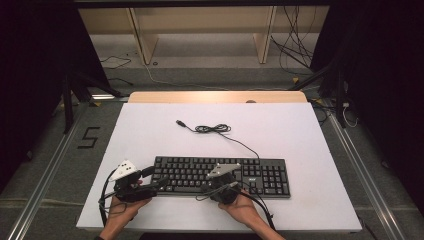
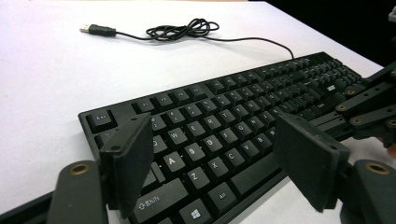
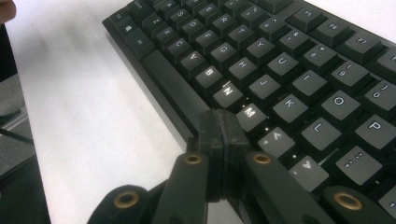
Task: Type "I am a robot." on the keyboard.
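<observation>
A black keyboard [image 1: 220,175] lies near the front of the white table top [image 1: 150,135], its cable [image 1: 215,129] coiled behind it and ending in a USB plug [image 1: 180,122]. My left gripper [image 1: 157,179] is at the keyboard's left end, jaws open wide over the left-hand keys [image 2: 205,140] with nothing between them. My right gripper [image 1: 231,176] is over the middle front of the keyboard. Its jaws are pressed flat together, tips [image 3: 223,122] just above the front key row near the M key [image 3: 251,113]. Whether they touch the keys I cannot tell.
The table's bare white surface [image 2: 42,79] spreads left of and behind the keyboard. Beyond the table stand a wooden frame [image 1: 200,30] and loose cables on the floor [image 1: 295,50]. Dark stands flank both sides.
</observation>
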Available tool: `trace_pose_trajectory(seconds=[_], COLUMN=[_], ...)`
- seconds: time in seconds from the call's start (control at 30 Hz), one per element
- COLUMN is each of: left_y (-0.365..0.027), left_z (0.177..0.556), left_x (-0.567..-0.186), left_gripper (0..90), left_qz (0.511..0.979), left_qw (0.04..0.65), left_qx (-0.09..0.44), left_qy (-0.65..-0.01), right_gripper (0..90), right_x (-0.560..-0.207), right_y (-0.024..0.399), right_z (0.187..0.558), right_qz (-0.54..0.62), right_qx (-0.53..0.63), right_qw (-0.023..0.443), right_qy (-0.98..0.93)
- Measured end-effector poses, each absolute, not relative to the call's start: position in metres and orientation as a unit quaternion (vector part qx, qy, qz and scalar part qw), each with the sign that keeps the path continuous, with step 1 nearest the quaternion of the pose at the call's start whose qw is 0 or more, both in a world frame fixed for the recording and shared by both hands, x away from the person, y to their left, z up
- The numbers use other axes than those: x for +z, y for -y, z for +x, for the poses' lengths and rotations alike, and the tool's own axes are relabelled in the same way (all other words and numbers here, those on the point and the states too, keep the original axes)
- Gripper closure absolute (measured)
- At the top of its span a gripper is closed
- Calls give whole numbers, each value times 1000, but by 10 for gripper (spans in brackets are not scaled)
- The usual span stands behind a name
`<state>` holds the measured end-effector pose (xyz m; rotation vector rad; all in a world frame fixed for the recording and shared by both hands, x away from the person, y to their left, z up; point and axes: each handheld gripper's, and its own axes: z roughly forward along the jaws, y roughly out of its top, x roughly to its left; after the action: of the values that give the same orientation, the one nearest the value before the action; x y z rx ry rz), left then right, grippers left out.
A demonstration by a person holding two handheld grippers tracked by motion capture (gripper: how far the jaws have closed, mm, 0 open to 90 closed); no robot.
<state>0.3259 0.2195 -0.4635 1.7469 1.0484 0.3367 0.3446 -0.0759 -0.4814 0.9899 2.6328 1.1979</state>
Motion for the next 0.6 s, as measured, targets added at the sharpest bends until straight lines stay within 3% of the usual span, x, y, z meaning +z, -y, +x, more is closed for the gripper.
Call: trace_pose_trajectory(seconds=[0.3,0.5,0.53,0.6], left_y=[-220,-218,-218,-218], left_z=[331,335,336,338], left_x=[-466,-469,-469,-471], left_gripper=[318,400,440,468], left_qz=[724,729,730,730], left_qw=[501,492,489,485], left_qx=[143,143,144,143], left_qy=[-452,-454,-456,-460], right_gripper=[763,558,491,479], right_x=[-473,-467,-465,-464], right_y=[81,86,87,88], right_z=[346,348,348,347], right_qz=[331,335,337,338], right_qx=[420,435,437,440], right_qw=[37,34,35,35], right_qy=[-844,-835,-833,-831])
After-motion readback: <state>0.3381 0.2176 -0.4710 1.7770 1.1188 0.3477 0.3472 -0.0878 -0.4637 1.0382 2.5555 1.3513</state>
